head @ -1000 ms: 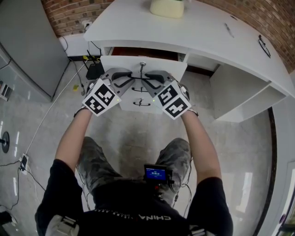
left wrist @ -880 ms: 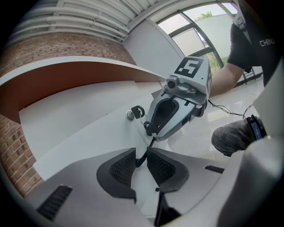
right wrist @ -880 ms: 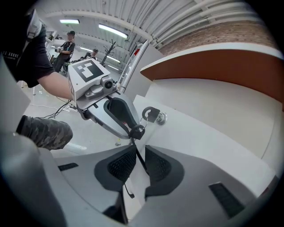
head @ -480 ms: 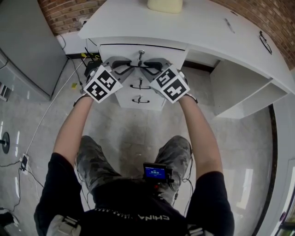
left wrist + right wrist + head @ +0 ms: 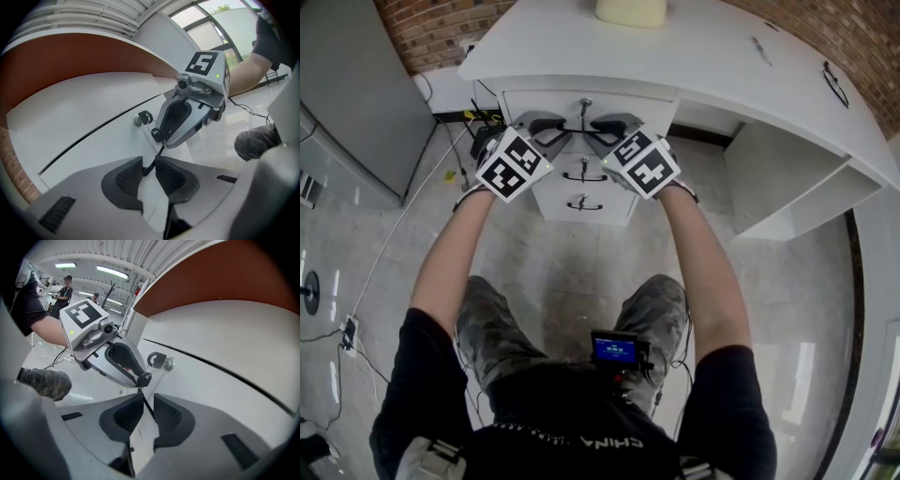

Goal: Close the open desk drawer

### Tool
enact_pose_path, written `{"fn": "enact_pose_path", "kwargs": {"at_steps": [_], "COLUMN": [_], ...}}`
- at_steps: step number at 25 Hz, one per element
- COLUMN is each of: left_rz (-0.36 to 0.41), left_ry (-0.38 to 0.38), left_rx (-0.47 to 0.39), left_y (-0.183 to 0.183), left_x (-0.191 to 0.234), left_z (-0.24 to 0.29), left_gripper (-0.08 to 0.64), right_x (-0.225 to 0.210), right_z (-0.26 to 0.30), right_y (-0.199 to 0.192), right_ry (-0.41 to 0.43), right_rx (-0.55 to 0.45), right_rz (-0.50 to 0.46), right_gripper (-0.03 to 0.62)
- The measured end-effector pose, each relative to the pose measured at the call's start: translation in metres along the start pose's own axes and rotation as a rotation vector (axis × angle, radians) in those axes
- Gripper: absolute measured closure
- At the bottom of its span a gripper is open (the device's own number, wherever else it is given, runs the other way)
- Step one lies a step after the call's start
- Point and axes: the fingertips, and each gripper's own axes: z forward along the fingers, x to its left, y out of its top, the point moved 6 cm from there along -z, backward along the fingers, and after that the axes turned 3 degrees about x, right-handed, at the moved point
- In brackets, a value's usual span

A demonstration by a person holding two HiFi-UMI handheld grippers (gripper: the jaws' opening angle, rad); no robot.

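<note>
the drawer handle (image 5: 583,127) is mostly hidden by the left gripper (image 5: 570,128) and right gripper (image 5: 596,127). a pale object (image 5: 630,9) is cut off up top.

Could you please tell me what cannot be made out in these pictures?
- Head view: cream object on the desk, cut off by the top edge.
- Head view: drawer interior, hidden behind its front.
- Gripper views: whether left gripper and right gripper actually pinch the handle; contact too small to tell.
</note>
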Motion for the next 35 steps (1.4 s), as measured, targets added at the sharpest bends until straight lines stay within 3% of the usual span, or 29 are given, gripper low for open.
{"fn": "enact_pose_path", "kwargs": {"at_steps": [4, 8, 11, 14, 16, 17, 18, 20, 26, 29, 35], "left_rz": [0.069, 0.036, 0.041, 0.036, 0.012, -0.018, -0.055, -0.104, -0.135, -0.146, -0.161], "left_ry": [0.103, 0.145, 0.185, 0.208, 0.206, 0.196, 0.181, 0.158, 0.084, 0.084, 0.088], "left_rx": [0.066, 0.074, 0.032, -0.03, -0.056, -0.066, -0.076, -0.096, -0.124, -0.14, -0.082], "left_y": [0.004, 0.005, 0.007, 0.009, 0.007, 0.007, 0.007, 0.008, 0.012, 0.012, 0.005], "left_x": [-0.004, -0.007, -0.012, -0.019, -0.024, -0.026, -0.027, -0.028, -0.033, -0.03, -0.028], "left_z": [-0.002, -0.004, -0.013, -0.027, -0.036, -0.039, -0.041, -0.042, -0.036, -0.032, -0.035], "left_gripper": [0.48, 0.48, 0.479, 0.48, 0.508, 0.548, 0.549, 0.548, 0.548, 0.548, 0.548], "right_x": [0.0, 0.001, 0.003, 0.009, 0.014, 0.016, 0.018, 0.022, 0.025, 0.021, 0.014], "right_z": [0.001, -0.001, -0.005, -0.016, -0.026, -0.032, -0.038, -0.046, -0.04, -0.033, -0.033], "right_y": [0.004, 0.005, 0.005, 0.003, 0.0, 0.001, 0.003, 0.006, 0.005, 0.002, -0.001], "right_ry": [0.008, 0.013, -0.011, -0.017, -0.03, -0.042, -0.054, -0.056, -0.021, -0.013, -0.009], "right_rx": [0.016, 0.033, 0.031, -0.004, -0.049, -0.08, -0.111, -0.152, -0.146, -0.141, -0.096], "right_rz": [0.029, 0.057, 0.068, 0.098, 0.109, 0.111, 0.116, 0.138, 0.149, 0.168, 0.26], "right_gripper": [0.52, 0.512, 0.457, 0.448, 0.448, 0.484, 0.575, 0.577, 0.577, 0.577, 0.577]}}
